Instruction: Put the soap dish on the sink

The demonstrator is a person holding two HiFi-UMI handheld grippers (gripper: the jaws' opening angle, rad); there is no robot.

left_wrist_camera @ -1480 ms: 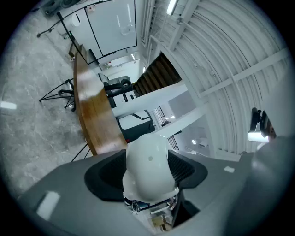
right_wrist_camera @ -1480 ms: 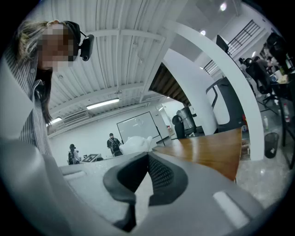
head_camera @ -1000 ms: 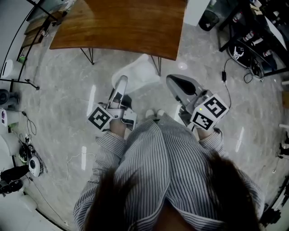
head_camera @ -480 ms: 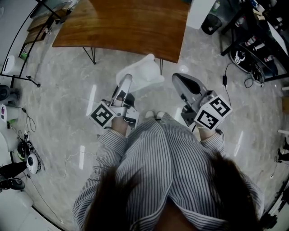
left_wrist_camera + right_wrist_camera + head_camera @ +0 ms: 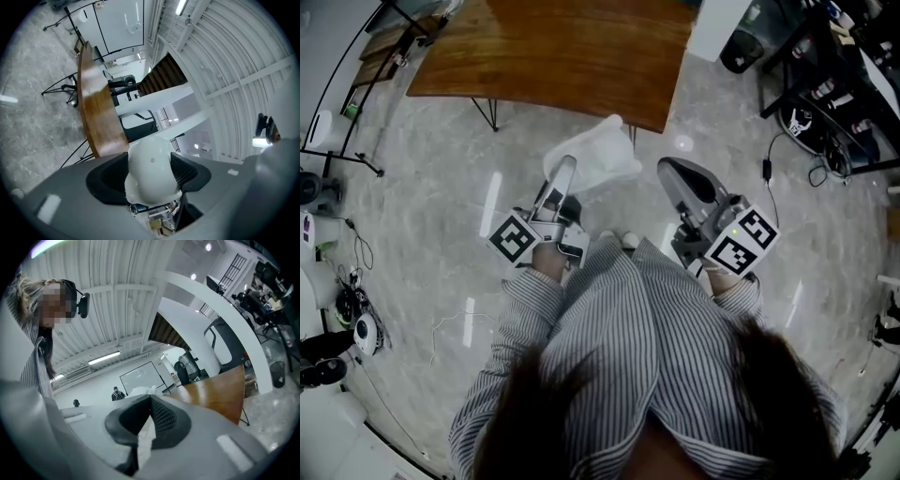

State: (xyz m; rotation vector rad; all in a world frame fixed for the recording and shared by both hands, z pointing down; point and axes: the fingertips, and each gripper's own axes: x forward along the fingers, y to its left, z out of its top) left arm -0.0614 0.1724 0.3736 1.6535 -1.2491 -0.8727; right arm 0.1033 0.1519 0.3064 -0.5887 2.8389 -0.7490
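Note:
The soap dish [image 5: 595, 155] is a white rounded shell held out over the marble floor, in front of the person's striped shirt. My left gripper [image 5: 565, 167] is shut on its near edge. In the left gripper view the dish [image 5: 151, 173] fills the space between the dark pads [image 5: 108, 178]. My right gripper [image 5: 670, 169] is level with the left one, to the right, with its jaws pressed together. In the right gripper view a thin crumpled white sheet [image 5: 144, 441], cloth or paper, sits pinched between those jaws. No sink is in view.
A wooden table [image 5: 553, 47] on thin black legs [image 5: 492, 117] stands just ahead. Dark racks and cables [image 5: 825, 84] crowd the right side. Small devices and wires [image 5: 352, 328] lie on the floor at the left. Two people stand far off [image 5: 115, 393].
Both grippers and the dish have drifted slightly to the right in the head view. Their grips look the same.

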